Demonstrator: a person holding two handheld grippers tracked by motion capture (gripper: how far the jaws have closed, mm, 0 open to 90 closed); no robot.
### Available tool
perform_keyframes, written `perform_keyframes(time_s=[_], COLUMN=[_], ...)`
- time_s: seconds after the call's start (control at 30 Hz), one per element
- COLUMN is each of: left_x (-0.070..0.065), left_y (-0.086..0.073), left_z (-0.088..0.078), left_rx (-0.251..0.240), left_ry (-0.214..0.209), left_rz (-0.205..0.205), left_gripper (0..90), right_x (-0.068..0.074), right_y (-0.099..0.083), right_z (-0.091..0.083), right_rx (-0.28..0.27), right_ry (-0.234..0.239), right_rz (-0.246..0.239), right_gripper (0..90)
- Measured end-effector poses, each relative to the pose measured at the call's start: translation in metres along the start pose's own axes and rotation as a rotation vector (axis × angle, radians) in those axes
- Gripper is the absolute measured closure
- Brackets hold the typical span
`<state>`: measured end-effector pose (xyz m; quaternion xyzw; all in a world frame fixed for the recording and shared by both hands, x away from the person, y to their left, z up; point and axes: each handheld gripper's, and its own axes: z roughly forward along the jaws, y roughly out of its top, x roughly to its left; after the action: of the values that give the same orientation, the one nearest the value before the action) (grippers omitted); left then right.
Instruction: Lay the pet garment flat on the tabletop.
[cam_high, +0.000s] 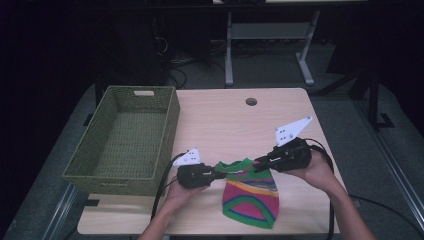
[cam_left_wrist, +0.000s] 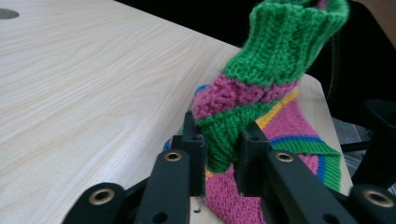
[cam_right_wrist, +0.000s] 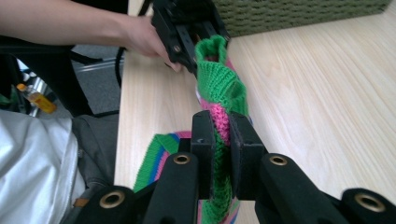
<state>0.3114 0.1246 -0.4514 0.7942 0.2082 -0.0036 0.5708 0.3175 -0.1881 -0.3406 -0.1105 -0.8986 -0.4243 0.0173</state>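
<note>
Two grippers, one knitted item — a striped sock (cam_high: 250, 192) in green, pink, yellow and blue, lying on the wooden table (cam_high: 220, 120) between them. Left gripper (cam_high: 216, 173): jaws clamped on the green cuff's near corner. Right gripper (cam_high: 257, 163): jaws pinched together on the cuff's opposite edge, fabric bunched between the pads. Beyond the left gripper, well apart — a woven green basket (cam_high: 170, 127) at the table's far-left side.

Both tongs, left (cam_high: 218, 171) and right (cam_high: 259, 162), are black with brass-ringed screw holes. Each carries a pale three-cornered plate and a black cable. The forearms are bare.
</note>
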Motion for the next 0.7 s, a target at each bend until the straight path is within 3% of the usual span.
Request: perform_keyframes(time_s=[0.13, 0.37, 0.7], left_x=[-0.002, -0.004, -0.004], left_y=[0.002, 0.014, 0.031], left_z=[-0.004, -0.01, -0.011], left_rx=[0.002, 0.009, 0.049], left_ry=[-0.007, -0.009, 0.039], left_rz=[-0.003, 0.002, -0.001], left_gripper=[79.3, 81.3, 81.1], right_x=[-0.003, -0.009, -0.017], right_y=[-0.003, -0.007, -0.009], right_z=[-0.001, -0.003, -0.005], right_rx=[0.026, 0.027, 0.026], right_ry=[-0.039, -0.056, -0.088], right_rz=[0.011, 0.025, 0.058], right_gripper=[81.5, 81.7, 81.6])
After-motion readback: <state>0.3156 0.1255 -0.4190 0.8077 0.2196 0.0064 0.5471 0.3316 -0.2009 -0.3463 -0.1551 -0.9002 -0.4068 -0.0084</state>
